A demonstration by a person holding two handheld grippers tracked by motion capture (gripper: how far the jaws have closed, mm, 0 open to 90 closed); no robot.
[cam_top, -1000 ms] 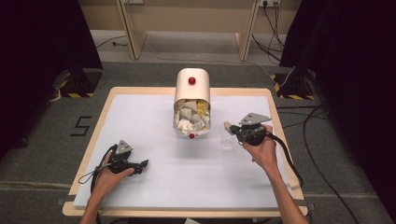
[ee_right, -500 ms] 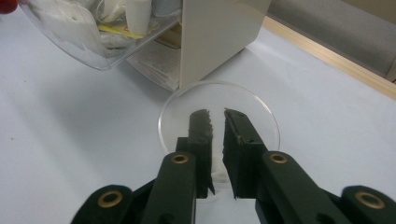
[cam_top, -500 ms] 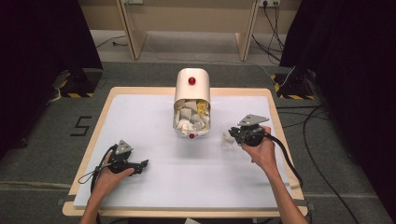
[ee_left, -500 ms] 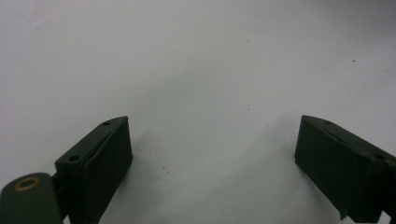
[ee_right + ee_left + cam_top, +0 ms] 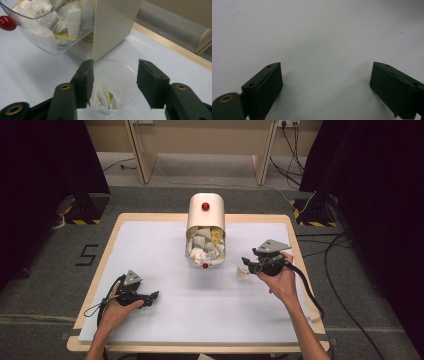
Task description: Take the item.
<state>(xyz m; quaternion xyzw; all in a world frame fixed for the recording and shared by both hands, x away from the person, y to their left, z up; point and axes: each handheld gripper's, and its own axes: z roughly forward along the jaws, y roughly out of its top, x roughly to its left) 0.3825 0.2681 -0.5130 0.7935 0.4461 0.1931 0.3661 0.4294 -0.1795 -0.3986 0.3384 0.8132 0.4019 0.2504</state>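
A cream dispenser box [image 5: 205,210] stands at the table's middle back, and its clear drawer [image 5: 205,247] with a red knob is tipped open and full of tea bags. A clear plastic cup [image 5: 243,273] stands to its right with one tea bag [image 5: 103,96] lying in it. My right gripper [image 5: 246,264] hovers just over the cup [image 5: 125,75]. Its jaws have just been opening and now stand apart, touching nothing; the tea bag lies loose below them. My left gripper [image 5: 152,296] rests open on the white mat at front left, with bare mat between its jaws [image 5: 325,85].
The table's wooden edge [image 5: 172,46] runs close behind the cup. A white mat [image 5: 150,245] covers the tabletop. Cables trail from both grippers over the table's edges.
The right gripper's jaws have spread apart over the cup, and the hand has shifted only slightly. The left hand and its gripper have stayed put.
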